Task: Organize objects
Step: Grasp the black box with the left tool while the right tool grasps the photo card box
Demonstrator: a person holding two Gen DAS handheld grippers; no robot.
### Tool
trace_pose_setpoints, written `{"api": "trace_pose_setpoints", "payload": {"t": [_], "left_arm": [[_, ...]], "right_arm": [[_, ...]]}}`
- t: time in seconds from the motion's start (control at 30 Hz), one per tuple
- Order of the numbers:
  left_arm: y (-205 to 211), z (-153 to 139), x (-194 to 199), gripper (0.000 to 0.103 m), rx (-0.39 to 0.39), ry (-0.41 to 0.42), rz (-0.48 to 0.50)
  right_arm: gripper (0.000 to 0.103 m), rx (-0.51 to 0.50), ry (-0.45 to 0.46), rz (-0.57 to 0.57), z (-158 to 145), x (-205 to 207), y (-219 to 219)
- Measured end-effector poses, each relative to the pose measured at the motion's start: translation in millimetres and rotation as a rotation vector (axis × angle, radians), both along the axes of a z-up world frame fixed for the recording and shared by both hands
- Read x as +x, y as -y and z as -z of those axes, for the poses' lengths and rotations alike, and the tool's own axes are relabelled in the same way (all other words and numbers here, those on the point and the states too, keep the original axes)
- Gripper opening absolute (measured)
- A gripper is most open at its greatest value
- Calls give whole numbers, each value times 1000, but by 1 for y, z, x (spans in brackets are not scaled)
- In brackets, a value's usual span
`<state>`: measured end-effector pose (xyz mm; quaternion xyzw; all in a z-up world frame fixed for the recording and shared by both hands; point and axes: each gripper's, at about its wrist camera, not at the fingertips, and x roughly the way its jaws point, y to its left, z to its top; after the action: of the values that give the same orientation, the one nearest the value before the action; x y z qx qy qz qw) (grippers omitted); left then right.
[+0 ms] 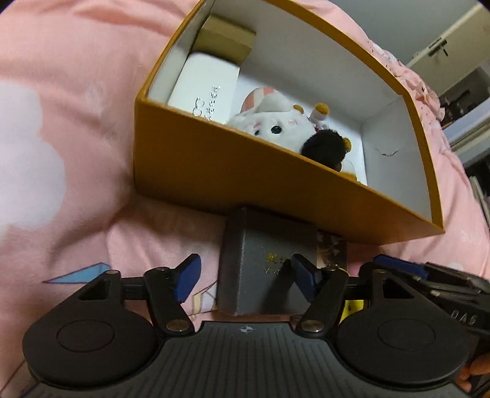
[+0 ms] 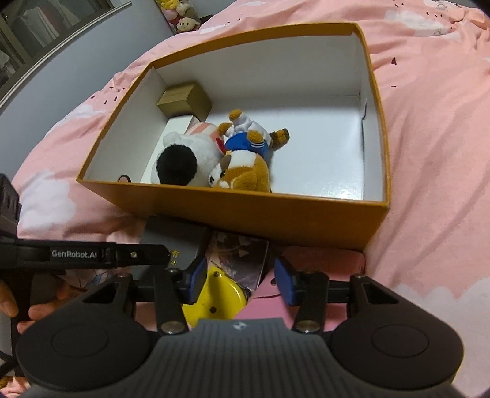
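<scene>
An orange box (image 1: 214, 171) with white inside stands on the pink bed; it also shows in the right wrist view (image 2: 269, 214). Inside lie a white plush (image 1: 275, 125), a brown plush dog (image 2: 245, 174), a white case (image 1: 205, 88) and a small gold box (image 2: 185, 99). A dark grey booklet (image 1: 263, 260) lies in front of the box, between the open fingers of my left gripper (image 1: 248, 280). My right gripper (image 2: 239, 281) is open over a yellow object (image 2: 217, 297) and a printed card (image 2: 242, 260).
The pink bedspread (image 1: 61, 122) with white clouds surrounds the box. A pink flat item (image 2: 324, 260) lies by the box's front right corner. Plush toys (image 2: 180, 15) sit at the far wall. Shelves (image 1: 465, 101) stand beyond the bed.
</scene>
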<state>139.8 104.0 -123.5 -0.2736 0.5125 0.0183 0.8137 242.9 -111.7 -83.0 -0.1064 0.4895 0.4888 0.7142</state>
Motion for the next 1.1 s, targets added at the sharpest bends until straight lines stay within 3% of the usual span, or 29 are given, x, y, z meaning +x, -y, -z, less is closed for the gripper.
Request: {"api": "trace_pose_setpoints", "payload": {"t": [0.27,0.37,0.5,0.6,0.73,0.93,1.0,1.1], "left_arm": [[-1,17,10,87,-89,-14,9],[-2,20,11,80,-112,-13,9],[-8,12,0,61,-110,3,-22],[-9,0,-13,51,-83,37,-22],[-2,-22,-28,48,15,74,-2],[-3,-45,-44,46,107,112,-16],[-2,-53,-34,46,128,113,-34],[-9,-51,-37,46,126,104,-58]], "right_arm": [[51,-16,-10,-10,11,5,-10],[51,-13,-20,-7,13,8,-10],[48,-10,-47,-4,14,10,-11],[44,-17,-75,-9,16,13,-15],[46,-59,-71,-6,14,16,-26],[61,-132,-113,-9,21,17,-45],[64,-157,-120,-7,25,15,-52],[67,-171,-126,-4,30,12,-58]]}}
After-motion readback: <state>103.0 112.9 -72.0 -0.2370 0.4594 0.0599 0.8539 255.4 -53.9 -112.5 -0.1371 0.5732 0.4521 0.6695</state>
